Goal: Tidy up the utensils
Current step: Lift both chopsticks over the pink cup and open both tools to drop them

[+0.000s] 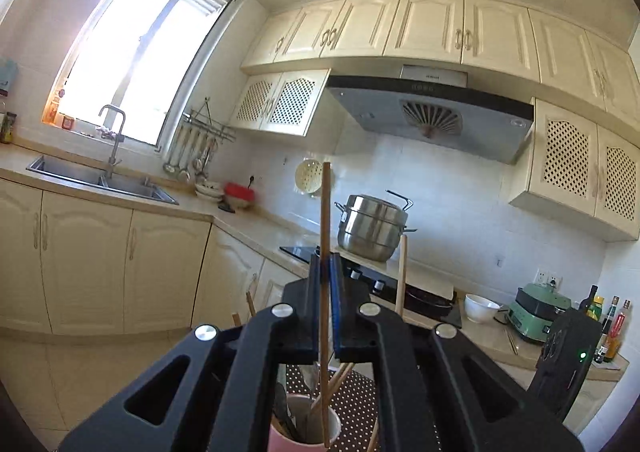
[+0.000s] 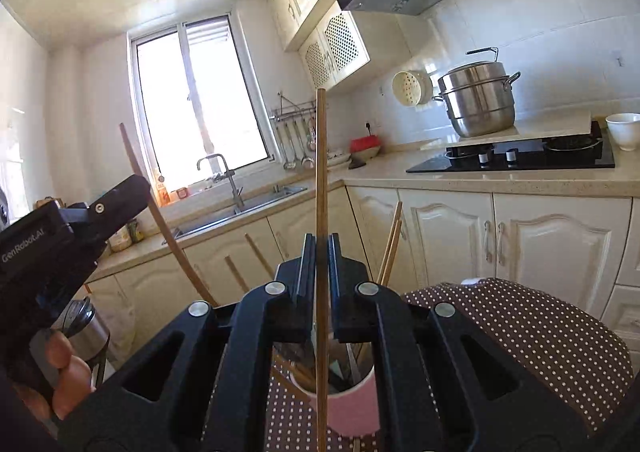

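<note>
Bright daylight pours through tall sliding glass window (image 1: 136, 64), blown out white with purple flare at corner. Cream wall cabinets (image 1: 400, 28) evenly lit. Fisheye bends edges; dark vignette; focus sharp.

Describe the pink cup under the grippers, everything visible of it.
The pink cup stands upright on the brown polka-dot cloth, just below both grippers. It looks smooth and matte pink outside with a pale inside, open-topped, no handle in view. Several wooden chopsticks and some darker utensils lean in it, fanning outward. The gripper bodies hide much of its rim, and its base is cut off by the frame.
</note>
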Available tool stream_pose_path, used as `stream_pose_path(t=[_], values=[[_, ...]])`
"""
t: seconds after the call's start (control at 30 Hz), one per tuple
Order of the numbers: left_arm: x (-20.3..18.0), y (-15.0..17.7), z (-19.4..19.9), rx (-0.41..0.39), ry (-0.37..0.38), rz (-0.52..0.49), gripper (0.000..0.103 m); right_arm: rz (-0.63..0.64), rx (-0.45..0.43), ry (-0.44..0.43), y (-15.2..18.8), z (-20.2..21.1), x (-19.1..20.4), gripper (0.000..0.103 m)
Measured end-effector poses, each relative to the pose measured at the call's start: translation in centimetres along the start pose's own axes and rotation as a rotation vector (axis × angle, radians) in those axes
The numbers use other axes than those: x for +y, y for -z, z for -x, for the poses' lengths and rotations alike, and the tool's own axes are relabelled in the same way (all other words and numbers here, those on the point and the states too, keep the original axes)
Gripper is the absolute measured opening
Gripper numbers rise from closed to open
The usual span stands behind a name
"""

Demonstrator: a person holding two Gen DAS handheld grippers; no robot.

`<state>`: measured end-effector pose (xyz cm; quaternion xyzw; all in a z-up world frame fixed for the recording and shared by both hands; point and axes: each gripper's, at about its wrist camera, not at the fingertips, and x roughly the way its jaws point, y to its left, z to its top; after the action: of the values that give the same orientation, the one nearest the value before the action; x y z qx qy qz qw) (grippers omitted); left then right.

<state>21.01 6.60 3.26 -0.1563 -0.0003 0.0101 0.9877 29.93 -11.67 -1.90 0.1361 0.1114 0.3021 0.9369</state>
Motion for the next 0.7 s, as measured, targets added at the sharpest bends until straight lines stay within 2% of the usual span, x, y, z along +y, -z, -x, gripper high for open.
stream_pose_path(t=[0.13, 0.33, 0.7], values=[[0.3, 0.8, -1.4, -0.011, -0.023, -0.006, 0.004, -0.013, -0.043, 0.027, -0.1, -0.6, -0.1, 0.007], [1.3, 3.5, -3.7, 0.063, -0.025, -0.003, 0.004, -0.028, -0.094, 0.038, 0.0, -2.1, -0.4, 0.007], [2.8, 7.3, -5.0, 0.178, -0.001, -0.016, 0.005, -0.011, -0.148, 0.075, 0.7, -3.7, -0.4, 0.007]])
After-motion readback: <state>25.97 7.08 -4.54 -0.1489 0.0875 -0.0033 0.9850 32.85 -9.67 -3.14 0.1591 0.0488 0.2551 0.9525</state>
